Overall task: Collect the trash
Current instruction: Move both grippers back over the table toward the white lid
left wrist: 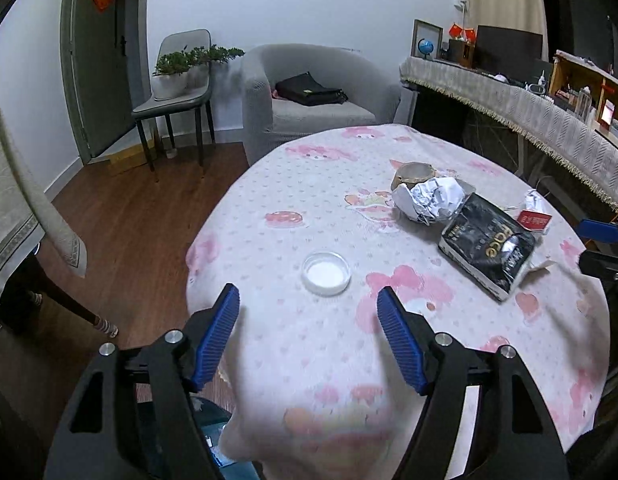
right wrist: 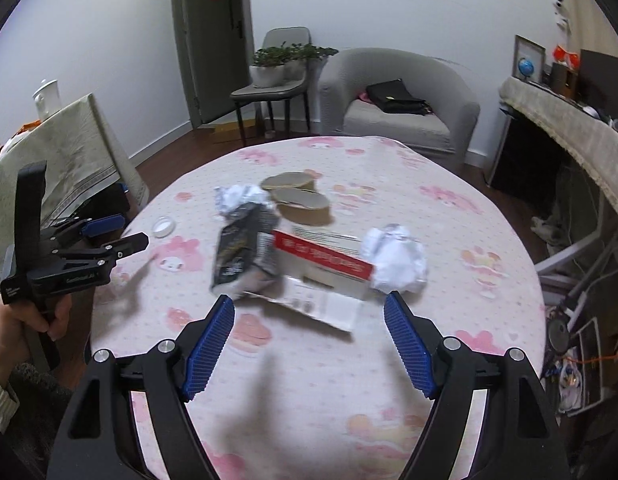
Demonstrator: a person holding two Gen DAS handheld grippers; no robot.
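Trash lies on a round table with a pink cartoon cloth (left wrist: pixel 301 344) (right wrist: pixel 449 184). A clear plastic lid (left wrist: pixel 326 273) (right wrist: pixel 164 225) lies just ahead of my left gripper (left wrist: pixel 308 305), which is open and empty. My right gripper (right wrist: pixel 309 314) is open and empty above the table, just short of a red-and-white flattened carton (right wrist: pixel 325 276) (left wrist: pixel 533 220). Beside the carton lie a black snack bag (right wrist: pixel 245 254) (left wrist: pixel 489 250), a crumpled white paper ball (right wrist: pixel 397 258) (left wrist: pixel 533 200), a crumpled foil-and-paper wad (right wrist: pixel 239 198) (left wrist: pixel 429 198) and two brown paper bowls (right wrist: pixel 297 196) (left wrist: pixel 413 174).
A grey armchair (left wrist: pixel 309 96) (right wrist: pixel 397 100) with a black bag stands behind the table. A chair with potted plants (left wrist: pixel 177 80) is by the door. A cloth-covered desk (left wrist: pixel 529 108) runs along the right. Another covered table (right wrist: pixel 65 160) is at left. A hand holds the left gripper (right wrist: pixel 109 236).
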